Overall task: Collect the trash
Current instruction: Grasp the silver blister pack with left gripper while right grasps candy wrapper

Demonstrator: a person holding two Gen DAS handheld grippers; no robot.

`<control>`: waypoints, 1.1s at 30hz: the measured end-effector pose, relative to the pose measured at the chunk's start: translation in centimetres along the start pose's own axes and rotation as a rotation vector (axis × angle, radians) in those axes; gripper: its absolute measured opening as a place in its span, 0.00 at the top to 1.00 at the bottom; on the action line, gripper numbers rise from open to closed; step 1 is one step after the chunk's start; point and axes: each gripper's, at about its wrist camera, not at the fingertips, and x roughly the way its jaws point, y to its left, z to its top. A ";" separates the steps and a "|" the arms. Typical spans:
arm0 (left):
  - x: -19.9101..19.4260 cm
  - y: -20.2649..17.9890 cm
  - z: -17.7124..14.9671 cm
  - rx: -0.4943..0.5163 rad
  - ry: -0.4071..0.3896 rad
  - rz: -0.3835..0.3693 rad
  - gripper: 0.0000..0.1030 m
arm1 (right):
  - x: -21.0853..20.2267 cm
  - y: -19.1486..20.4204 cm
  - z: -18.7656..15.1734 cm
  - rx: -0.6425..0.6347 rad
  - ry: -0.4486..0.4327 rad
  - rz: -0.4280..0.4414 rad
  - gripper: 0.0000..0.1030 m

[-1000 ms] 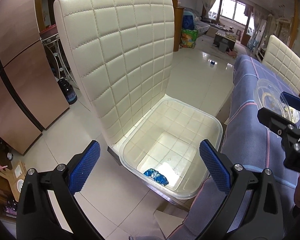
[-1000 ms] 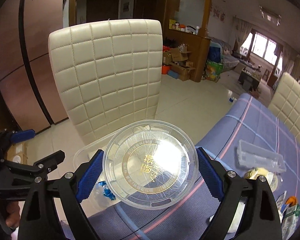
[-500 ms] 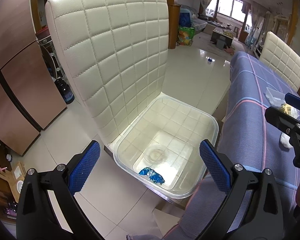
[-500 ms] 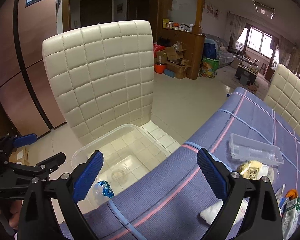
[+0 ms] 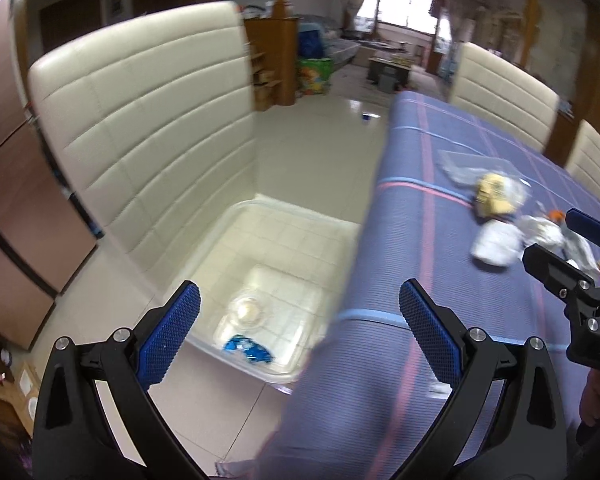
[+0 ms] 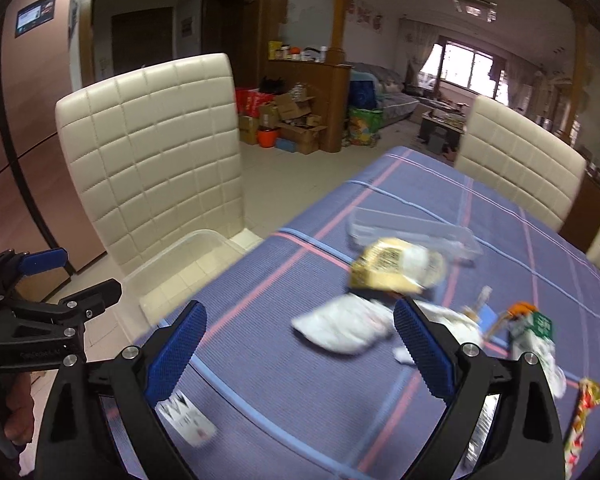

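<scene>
A clear plastic bin stands on the cream chair's seat, holding a blue wrapper and a clear round lid. My left gripper is open and empty, hanging over the bin's right rim and the table edge. My right gripper is open and empty above the purple tablecloth. Just ahead of it lie a white crumpled bag, a yellow packet and a clear tray. A green-white carton lies to its right.
The quilted cream chair rises behind the bin, and two more chairs stand at the table's far side. A white labelled packet and a red-yellow wrapper lie near the table's front. Tiled floor lies beyond.
The right gripper let go of the clear round lid, which now lies in the bin. Both grippers swung right, from the bin towards the trash on the table.
</scene>
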 end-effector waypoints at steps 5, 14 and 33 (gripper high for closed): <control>-1.0 -5.4 -0.7 0.088 0.002 -0.077 0.04 | -3.2 -5.1 -3.1 0.091 0.012 -0.126 0.10; -2.1 -16.7 -2.1 0.278 0.016 -0.212 0.04 | -8.5 -16.4 -9.7 0.309 0.044 -0.360 0.10; 2.2 -30.9 -3.0 0.444 0.128 -0.283 0.13 | -7.5 -25.0 -16.4 0.513 0.167 -0.310 0.11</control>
